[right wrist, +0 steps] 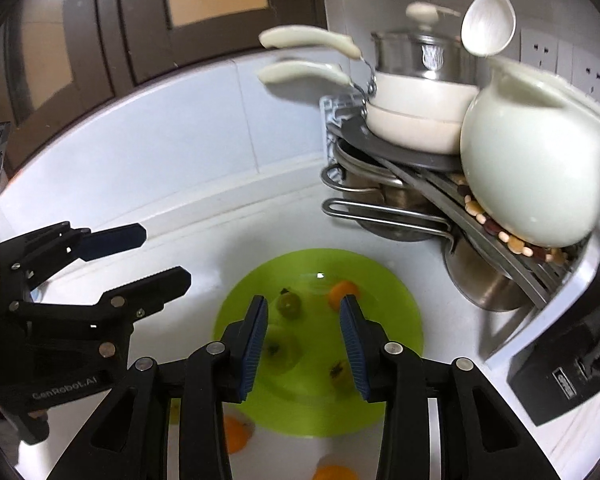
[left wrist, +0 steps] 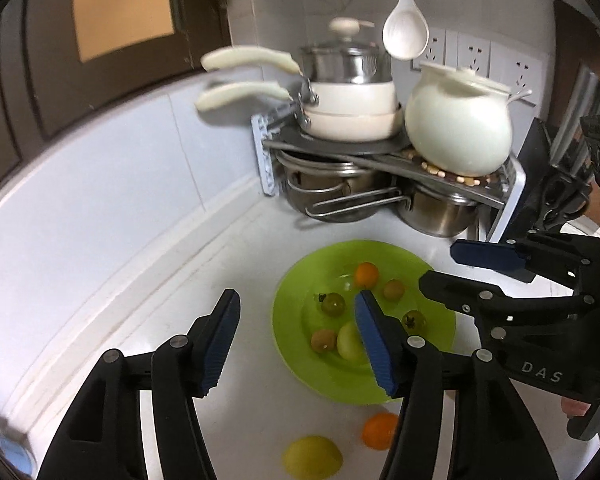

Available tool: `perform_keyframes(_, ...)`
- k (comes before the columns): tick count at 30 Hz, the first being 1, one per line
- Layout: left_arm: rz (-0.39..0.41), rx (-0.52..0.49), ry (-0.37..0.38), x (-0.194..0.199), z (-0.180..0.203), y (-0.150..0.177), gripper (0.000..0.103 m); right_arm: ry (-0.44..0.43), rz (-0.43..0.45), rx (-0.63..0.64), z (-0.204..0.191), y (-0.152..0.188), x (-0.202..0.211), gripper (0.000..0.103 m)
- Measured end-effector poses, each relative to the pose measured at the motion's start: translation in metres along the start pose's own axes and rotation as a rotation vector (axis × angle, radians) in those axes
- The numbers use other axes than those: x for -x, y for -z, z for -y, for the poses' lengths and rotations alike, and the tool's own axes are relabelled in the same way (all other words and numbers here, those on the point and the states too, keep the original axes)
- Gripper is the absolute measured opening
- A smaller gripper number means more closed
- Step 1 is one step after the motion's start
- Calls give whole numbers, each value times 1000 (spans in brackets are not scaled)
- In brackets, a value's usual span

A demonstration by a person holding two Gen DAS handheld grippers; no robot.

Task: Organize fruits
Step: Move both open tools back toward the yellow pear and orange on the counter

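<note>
A lime-green plate (left wrist: pixel 300 276) lies on the white counter and holds several small fruits, among them an orange one (left wrist: pixel 366 274), a green tomato (left wrist: pixel 333 304) and a yellow-green fruit (left wrist: pixel 350 342). A lemon (left wrist: pixel 312 456) and an orange (left wrist: pixel 380 430) lie on the counter in front of the plate. My left gripper (left wrist: pixel 298 294) hangs open above the plate's left side, nothing between its fingers. My right gripper (right wrist: pixel 304 300) is open over the plate (right wrist: pixel 384 284), clear of the fruit beneath. Each gripper shows in the other's view: right gripper (left wrist: pixel 438 264), left gripper (right wrist: pixel 166 254).
A metal corner rack (left wrist: pixel 380 152) behind the plate carries stacked cream pans, steel pots and a round white ceramic pot (left wrist: pixel 458 124). A white spoon (left wrist: pixel 405 30) hangs above it. A black box (right wrist: pixel 560 376) stands at the right. A raised backsplash runs along the left.
</note>
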State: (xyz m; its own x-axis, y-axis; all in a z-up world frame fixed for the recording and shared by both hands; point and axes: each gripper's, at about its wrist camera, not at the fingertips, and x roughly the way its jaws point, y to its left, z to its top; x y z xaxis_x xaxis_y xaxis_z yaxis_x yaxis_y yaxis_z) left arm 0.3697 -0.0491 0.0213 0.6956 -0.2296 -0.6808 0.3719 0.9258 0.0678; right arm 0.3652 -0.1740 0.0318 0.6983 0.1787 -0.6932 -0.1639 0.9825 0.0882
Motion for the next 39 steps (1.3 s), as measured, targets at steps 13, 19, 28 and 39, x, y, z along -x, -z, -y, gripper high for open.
perform_keyframes(13,50,29,-15,58,-14,37,68,-9,65,57,-35,28,48,48)
perform_keyframes(19,43,35,-10,63,-17,56,70,-14,65,78,-48,43,52,49)
perform_keyframes(28,14,-7,7,58,-15,90,70,-10,16,101,-57,67,39,49)
perform_keyframes(39,-42,-62,62,36,-7,126,70,-11,-74,139,-61,93,17,49)
